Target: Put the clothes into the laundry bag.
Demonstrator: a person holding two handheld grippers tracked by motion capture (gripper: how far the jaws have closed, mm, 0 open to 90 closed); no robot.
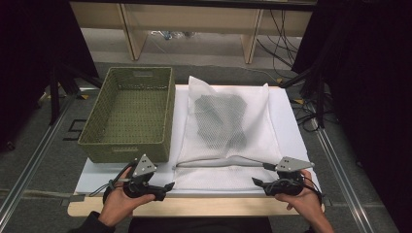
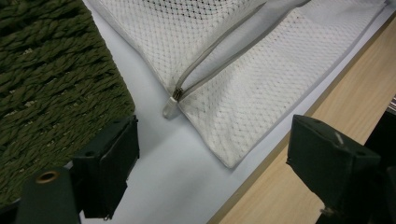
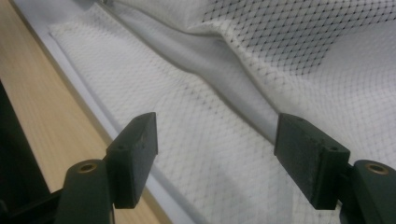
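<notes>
Both hand-held grippers, left (image 1: 167, 187) and right (image 1: 256, 182), stand released, flanking the mesh bag's (image 1: 228, 126) near edge on the desk (image 1: 204, 206).

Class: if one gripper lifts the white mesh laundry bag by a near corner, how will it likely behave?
The mesh laundry bag lies flat and wrinkled, so it is probably floppy and would drape from one corner. The dark garment seen inside would likely slide and bunch towards the low end. The fine netting looks thin, so it seems light, though the load adds some weight.

Even overhead light brightens the table, dark surroundings, soft shadows, slightly grainy close views.
</notes>
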